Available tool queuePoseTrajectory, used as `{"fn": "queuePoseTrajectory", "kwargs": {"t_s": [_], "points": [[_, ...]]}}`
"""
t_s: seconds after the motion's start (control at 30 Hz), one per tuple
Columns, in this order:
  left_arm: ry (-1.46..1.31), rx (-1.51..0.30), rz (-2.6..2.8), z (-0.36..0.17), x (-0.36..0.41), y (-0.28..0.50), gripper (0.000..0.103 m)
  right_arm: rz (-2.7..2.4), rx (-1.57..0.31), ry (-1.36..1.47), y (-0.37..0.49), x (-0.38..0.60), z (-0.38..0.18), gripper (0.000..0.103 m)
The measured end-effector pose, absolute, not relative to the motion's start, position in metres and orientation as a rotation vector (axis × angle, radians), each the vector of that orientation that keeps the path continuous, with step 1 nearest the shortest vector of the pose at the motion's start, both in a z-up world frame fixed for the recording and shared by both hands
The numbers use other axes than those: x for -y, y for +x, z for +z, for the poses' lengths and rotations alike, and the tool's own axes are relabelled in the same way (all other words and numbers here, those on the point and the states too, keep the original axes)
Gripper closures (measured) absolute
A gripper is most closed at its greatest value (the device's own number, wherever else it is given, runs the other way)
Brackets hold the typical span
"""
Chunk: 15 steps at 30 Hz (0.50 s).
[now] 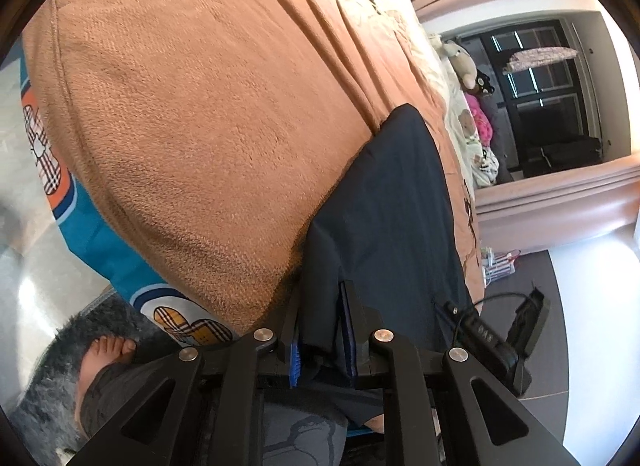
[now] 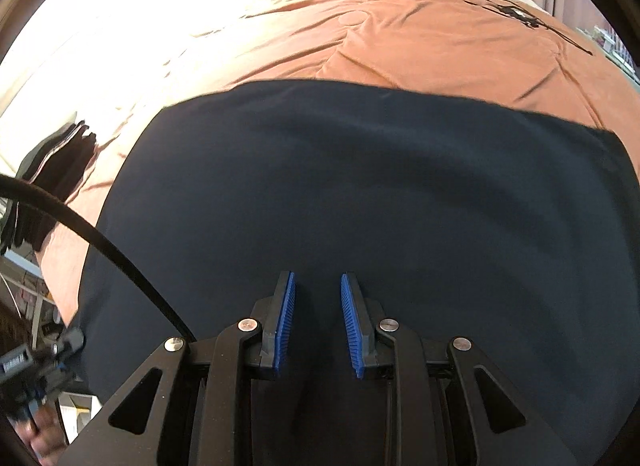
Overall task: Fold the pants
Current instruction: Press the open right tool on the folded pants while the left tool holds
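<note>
Holding pants edge at bed's side, left gripper clamped on cloth. Right gripper narrow, empty, above the fabric. Advice: keep edges aligned, pull taut before folding.

The pants were dark navy, of a smooth matte cloth, and lay spread flat on the orange-brown fleece blanket covering the bed, forming one broad panel with only faint soft ripples across it. In the right wrist view their far edge ran nearly straight across the blanket, with a squared corner at the right and a slanting edge at the left. In the left wrist view the pants reached to the near edge of the bed, where a fold of the cloth stood raised.
</note>
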<state>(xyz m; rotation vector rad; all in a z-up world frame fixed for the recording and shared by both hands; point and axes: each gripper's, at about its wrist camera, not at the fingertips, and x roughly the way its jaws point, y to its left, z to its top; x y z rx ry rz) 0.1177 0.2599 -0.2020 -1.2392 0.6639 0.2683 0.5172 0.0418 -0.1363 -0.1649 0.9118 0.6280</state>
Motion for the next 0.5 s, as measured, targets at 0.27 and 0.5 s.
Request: {"fn": "queuePoseTrajectory", "kwargs": {"t_s": [0.27, 0.5], "points": [[-1.246, -0.661, 0.303, -0.204, -0.260, 0.121, 0.086, 0.611, -0.912, -0.157, 0.559, -0.064, -0.130, 0.081], [-1.256, -0.653, 0.328, -0.204, -0.260, 0.122, 0.086, 0.571, -0.909, -0.153, 0.583, -0.074, -0.127, 0.081]]}}
